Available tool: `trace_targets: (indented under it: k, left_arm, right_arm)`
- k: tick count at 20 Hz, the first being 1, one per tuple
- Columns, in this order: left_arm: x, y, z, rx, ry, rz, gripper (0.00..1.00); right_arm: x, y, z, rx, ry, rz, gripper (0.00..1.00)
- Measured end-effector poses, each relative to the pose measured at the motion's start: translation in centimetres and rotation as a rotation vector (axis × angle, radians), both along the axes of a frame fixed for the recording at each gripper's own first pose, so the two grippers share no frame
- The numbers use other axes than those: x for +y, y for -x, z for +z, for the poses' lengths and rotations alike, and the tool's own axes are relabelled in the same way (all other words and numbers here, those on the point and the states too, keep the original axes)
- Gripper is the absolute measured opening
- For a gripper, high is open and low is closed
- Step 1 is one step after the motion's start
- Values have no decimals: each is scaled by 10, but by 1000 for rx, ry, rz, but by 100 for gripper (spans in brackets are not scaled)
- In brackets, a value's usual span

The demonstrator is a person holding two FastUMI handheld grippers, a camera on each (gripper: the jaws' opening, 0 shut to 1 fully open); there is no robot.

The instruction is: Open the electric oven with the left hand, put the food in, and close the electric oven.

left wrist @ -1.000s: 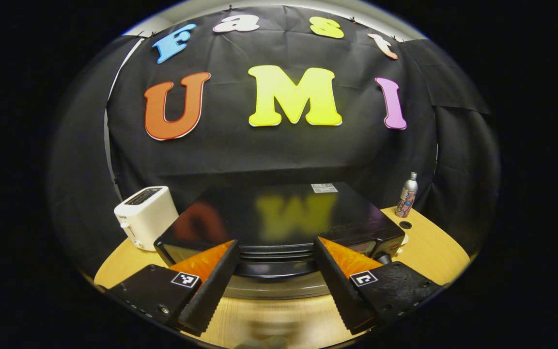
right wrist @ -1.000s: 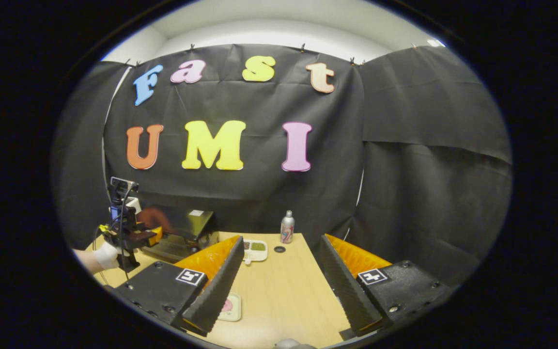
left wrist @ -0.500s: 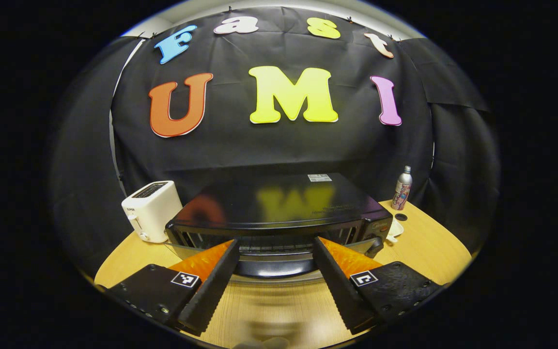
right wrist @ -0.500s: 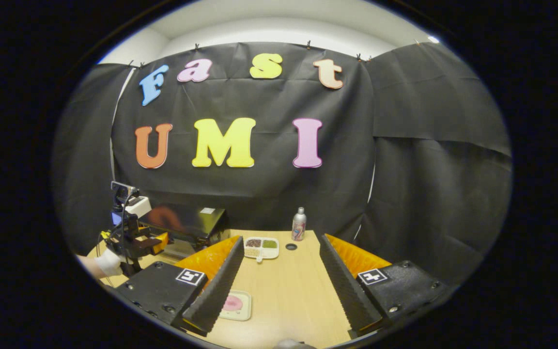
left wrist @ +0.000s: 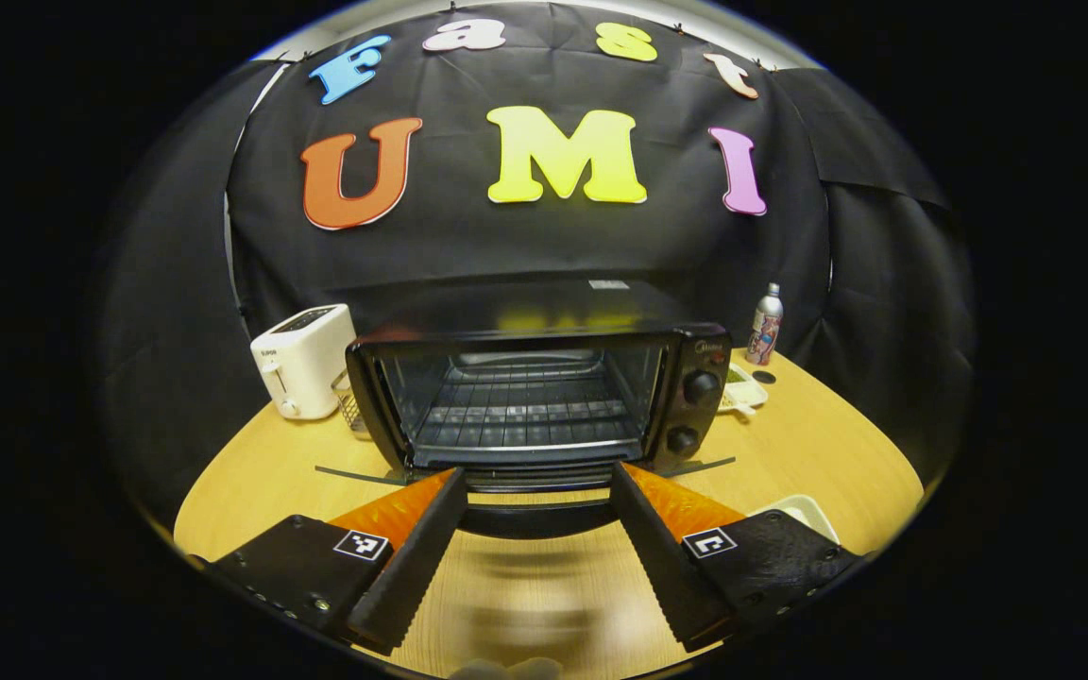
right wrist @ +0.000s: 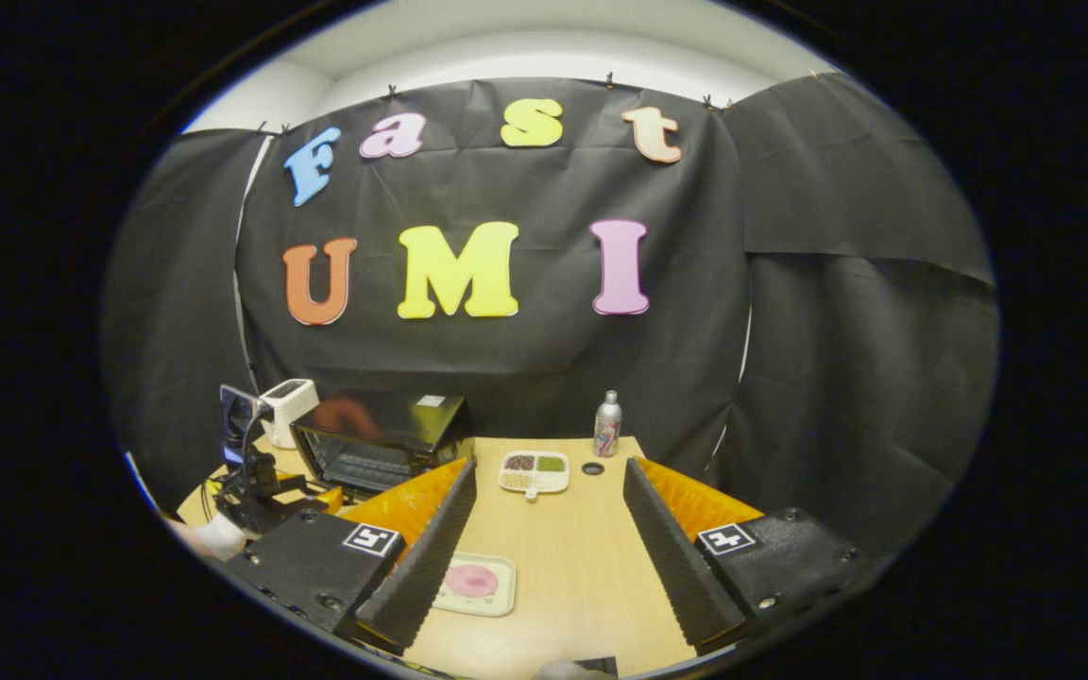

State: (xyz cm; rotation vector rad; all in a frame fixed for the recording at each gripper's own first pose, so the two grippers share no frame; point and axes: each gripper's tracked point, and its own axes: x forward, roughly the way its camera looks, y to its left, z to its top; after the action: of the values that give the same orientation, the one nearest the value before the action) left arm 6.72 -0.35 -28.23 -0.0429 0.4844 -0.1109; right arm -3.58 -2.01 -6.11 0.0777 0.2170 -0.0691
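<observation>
The left gripper is spread wide, the electric oven's lowered door handle between its fingers, contact unclear. Beyond, the rack lies exposed. The right gripper gapes empty over the table, food tray beside it, right of the oven.

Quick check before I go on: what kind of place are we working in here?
Probably a staged recording booth set up as a small kitchen corner, not a real home. A wooden table stands against black cloth walls and carries a black electric oven with its door down, a white toaster and a compartment tray of food.
</observation>
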Motion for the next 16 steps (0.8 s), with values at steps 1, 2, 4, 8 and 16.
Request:
trace_targets:
  k: [1, 2, 4, 8, 16]
  left_arm:
    - [0, 6, -6, 15, 1, 0, 97]
    - [0, 11, -12, 28, 0, -2, 97]
    - [-1, 20, -23, 48, 1, -2, 97]
    - [-3, 31, -39, 69, -7, -7, 97]
    - [-9, 48, -81, 170, -12, -15, 97]
  right_arm:
    - [1, 1, -2, 3, 2, 3, 97]
    - [2, 3, -3, 8, 5, 4, 97]
    - [5, 5, -7, 16, 4, 8, 97]
    - [6, 13, -12, 34, 15, 13, 97]
    - [-2, 27, -24, 62, 14, -6, 97]
